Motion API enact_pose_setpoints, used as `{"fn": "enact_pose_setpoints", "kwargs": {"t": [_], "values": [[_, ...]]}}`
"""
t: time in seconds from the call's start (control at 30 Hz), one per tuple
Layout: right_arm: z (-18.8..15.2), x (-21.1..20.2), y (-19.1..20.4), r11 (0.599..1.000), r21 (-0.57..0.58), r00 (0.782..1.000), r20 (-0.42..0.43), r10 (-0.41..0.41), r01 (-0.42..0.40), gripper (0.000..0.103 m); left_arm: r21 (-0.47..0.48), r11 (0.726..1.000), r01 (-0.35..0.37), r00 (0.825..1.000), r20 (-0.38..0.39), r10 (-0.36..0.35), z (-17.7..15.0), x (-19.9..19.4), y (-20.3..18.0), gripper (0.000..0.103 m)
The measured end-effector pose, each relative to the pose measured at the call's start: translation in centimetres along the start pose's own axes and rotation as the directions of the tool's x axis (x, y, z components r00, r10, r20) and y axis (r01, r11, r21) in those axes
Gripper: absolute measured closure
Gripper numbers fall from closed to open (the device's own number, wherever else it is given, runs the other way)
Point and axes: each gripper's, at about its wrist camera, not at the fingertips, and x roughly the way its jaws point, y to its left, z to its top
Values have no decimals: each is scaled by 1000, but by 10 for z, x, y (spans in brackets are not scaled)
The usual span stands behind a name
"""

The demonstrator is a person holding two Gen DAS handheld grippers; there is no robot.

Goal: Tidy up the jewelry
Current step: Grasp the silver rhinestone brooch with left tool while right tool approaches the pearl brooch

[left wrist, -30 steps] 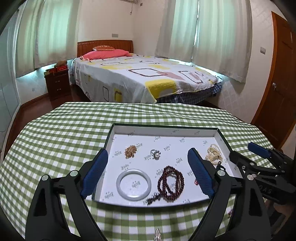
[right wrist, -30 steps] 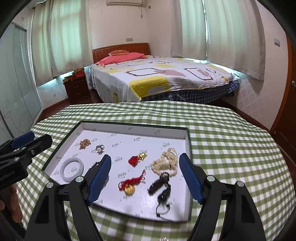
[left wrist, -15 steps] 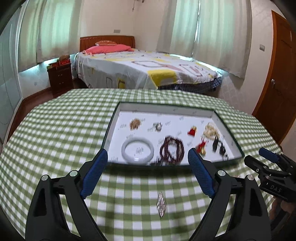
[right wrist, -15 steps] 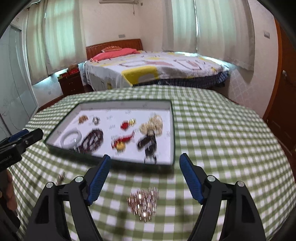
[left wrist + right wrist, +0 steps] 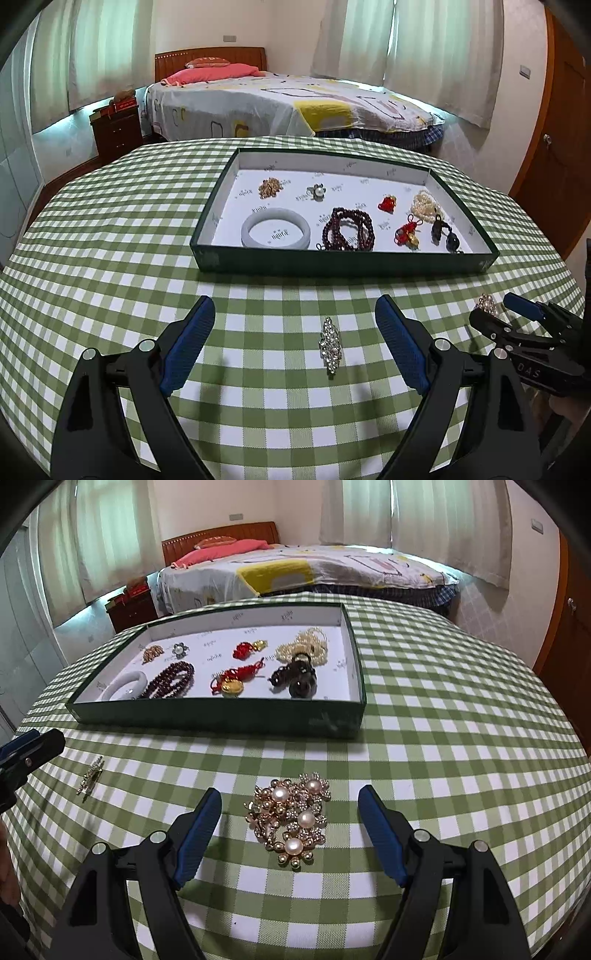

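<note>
A dark green tray [image 5: 343, 264] with a white lining holds a pale bangle [image 5: 275, 232], dark red beads [image 5: 349, 233], pearls, red charms and other pieces. It also shows in the right wrist view [image 5: 221, 712]. A small rhinestone brooch [image 5: 330, 347] lies on the checked cloth between the fingers of my open left gripper [image 5: 295, 345]. A gold bracelet with pearl flowers [image 5: 291, 821] lies on the cloth between the fingers of my open right gripper [image 5: 290, 829]. Neither gripper holds anything.
The round table has a green checked cloth [image 5: 110, 240]. The rhinestone brooch also shows in the right wrist view [image 5: 90, 775], left of the right gripper. A bed [image 5: 280, 103], a nightstand and a wooden door [image 5: 554, 147] stand beyond the table.
Both grippers pulled back from over the tray toward the near table edge and lowered. The brooch and the pearl bracelet on the cloth now sit between their open fingers.
</note>
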Motion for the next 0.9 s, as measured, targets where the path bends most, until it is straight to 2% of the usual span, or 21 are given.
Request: {"fn": "enact_pose_setpoints", "kwargs": {"t": [0.1,0.17,0.23,0.67,0.7,0.8,0.87,0.9], "values": [[-2,2,0,1000,-4,1000,-6,-3,3,33,4,1000,4,1000,-10,-4,-5,2,-2,17],[-2,0,0,1000,-9,1000,-1,-12,12,47,6,1000,7,1000,-20,-7,-8,5,-4,17],[-2,-1,-3,1000,-4,1000,5,-10,10,54,8,1000,13,999,-30,-13,-10,7,-5,17],[-5,-13,-5,1000,-12,999,38,9,-9,62,19,999,41,997,-61,-40,-18,15,-12,18],[-6,-14,-5,1000,-10,999,40,11,-10,62,23,999,43,997,-64,-41,-19,16,-13,19],[-7,-15,-7,1000,-7,999,44,15,-15,62,30,998,50,995,-85,-47,-20,20,-14,31],[-7,-16,-7,1000,-3,999,47,18,-18,63,33,998,58,993,-101,-54,-21,23,-16,46],[-7,-16,-8,1000,0,999,47,20,-20,63,34,997,66,992,-112,-62,-22,25,-16,49]]}}
